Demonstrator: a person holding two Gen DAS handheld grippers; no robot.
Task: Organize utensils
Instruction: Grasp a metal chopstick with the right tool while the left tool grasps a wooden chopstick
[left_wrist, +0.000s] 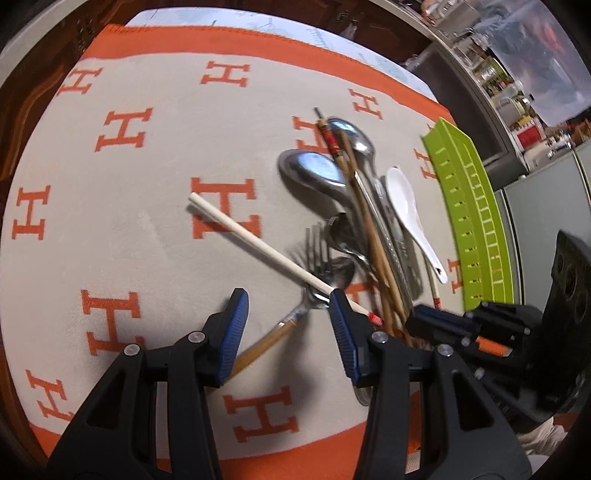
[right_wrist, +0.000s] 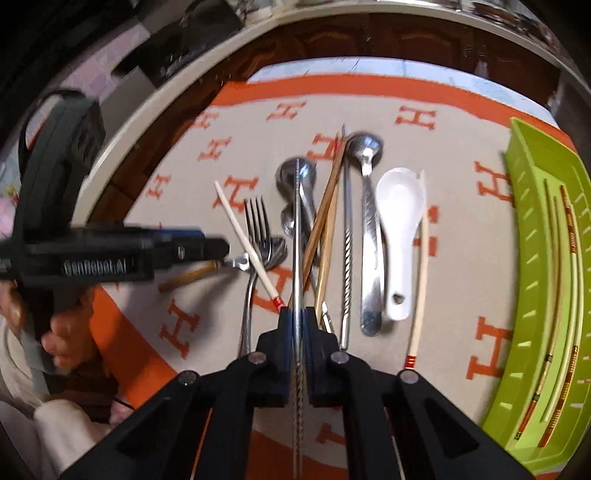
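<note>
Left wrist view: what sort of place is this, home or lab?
Most likely a home dining or kitchen area. A patterned orange-and-cream cloth covers the table, loose household cutlery such as a white ceramic spoon lies beside a green utensil tray, and cluttered shelves of jars stand behind.

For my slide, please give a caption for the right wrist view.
Right gripper shut on a metal chopstick above mixed utensils.
</note>
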